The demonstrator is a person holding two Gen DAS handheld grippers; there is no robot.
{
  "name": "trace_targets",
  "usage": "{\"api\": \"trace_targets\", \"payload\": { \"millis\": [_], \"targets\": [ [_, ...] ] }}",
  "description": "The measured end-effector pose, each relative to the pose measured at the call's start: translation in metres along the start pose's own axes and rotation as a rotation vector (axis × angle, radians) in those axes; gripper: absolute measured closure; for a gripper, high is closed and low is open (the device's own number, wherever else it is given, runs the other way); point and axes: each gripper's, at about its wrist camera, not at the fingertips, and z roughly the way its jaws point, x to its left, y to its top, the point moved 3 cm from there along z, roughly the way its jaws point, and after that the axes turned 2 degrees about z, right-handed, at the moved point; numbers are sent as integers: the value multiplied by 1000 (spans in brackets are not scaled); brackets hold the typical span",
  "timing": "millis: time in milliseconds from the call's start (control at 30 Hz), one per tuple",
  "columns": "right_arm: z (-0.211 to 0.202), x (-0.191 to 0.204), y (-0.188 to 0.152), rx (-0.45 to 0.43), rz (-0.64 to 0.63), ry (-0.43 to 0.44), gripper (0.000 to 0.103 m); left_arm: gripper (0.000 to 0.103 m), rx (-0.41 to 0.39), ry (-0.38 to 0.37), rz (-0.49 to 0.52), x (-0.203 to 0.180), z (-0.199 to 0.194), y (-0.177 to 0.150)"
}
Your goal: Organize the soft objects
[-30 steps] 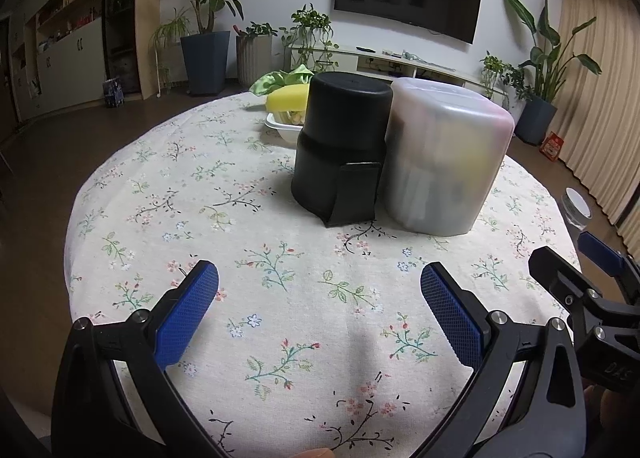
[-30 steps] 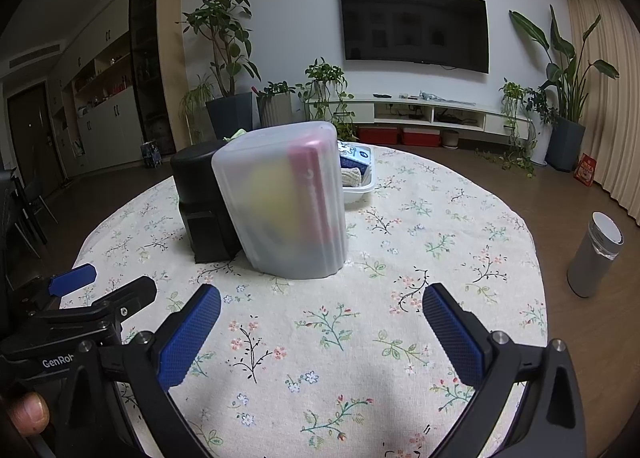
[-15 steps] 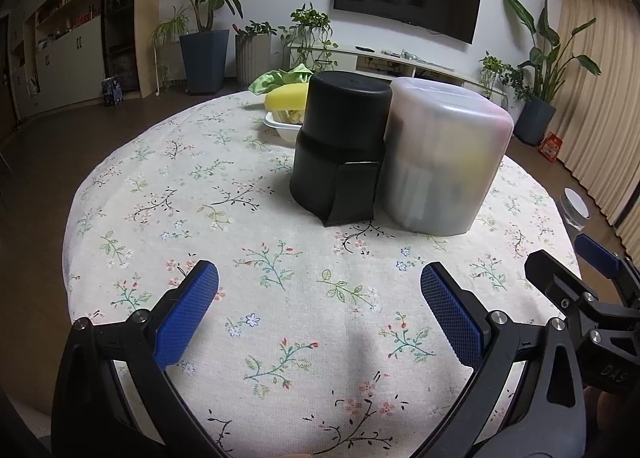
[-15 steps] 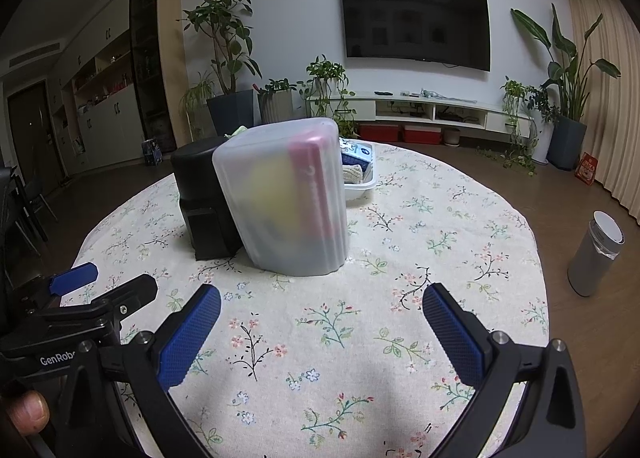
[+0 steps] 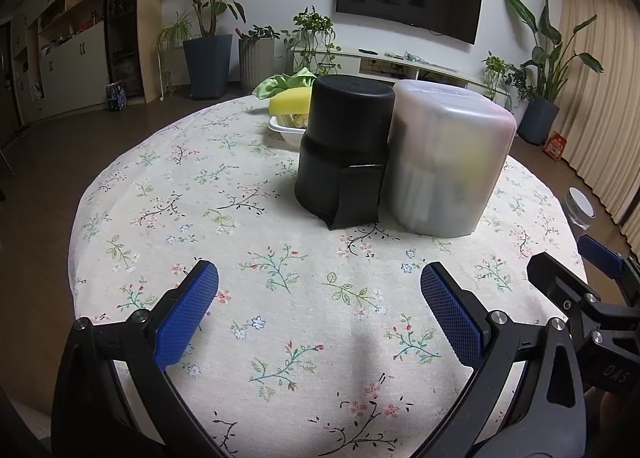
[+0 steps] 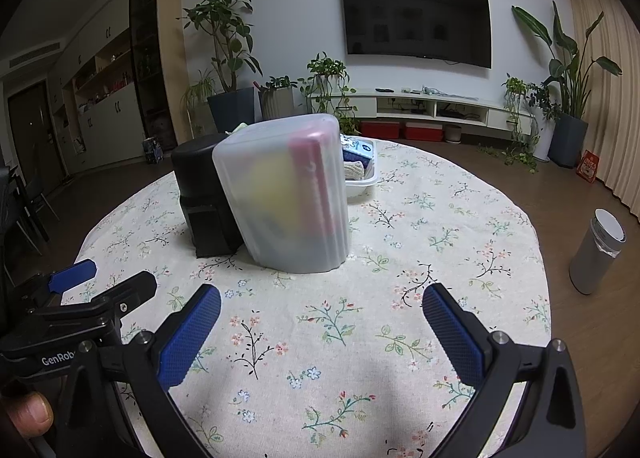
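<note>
A frosted plastic container [image 5: 444, 162] [image 6: 288, 194] stands on the round floral table [image 5: 224, 186], with blurred yellow and pink soft things inside. A black container [image 5: 344, 150] [image 6: 200, 194] stands touching its left side. Behind them is a white tray [image 5: 280, 126] [image 6: 362, 184] holding a yellow sponge [image 5: 290, 102], a green cloth [image 5: 282, 81] and, in the right wrist view, blue and beige cloths [image 6: 354, 162]. My left gripper [image 5: 318, 310] is open and empty above the near table. My right gripper [image 6: 320, 322] is open and empty, to the right of the left one.
A grey cylindrical bin [image 6: 596, 254] stands on the floor right of the table. Potted plants [image 6: 232, 58], a TV [image 6: 416, 34] and a low console line the far wall. The table edge is close on the left and near sides.
Both grippers have drifted slightly; the view barely shifts. Nothing was grasped or moved.
</note>
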Motion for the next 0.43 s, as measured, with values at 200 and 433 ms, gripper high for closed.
{"api": "trace_targets", "payload": {
  "millis": [200, 433],
  "targets": [
    [0, 0, 0, 1, 1, 3, 0, 0, -17, 11, 17, -2, -3, 0],
    [-1, 0, 0, 0, 1, 1, 0, 0, -9, -2, 16, -3, -1, 0]
  ]
}}
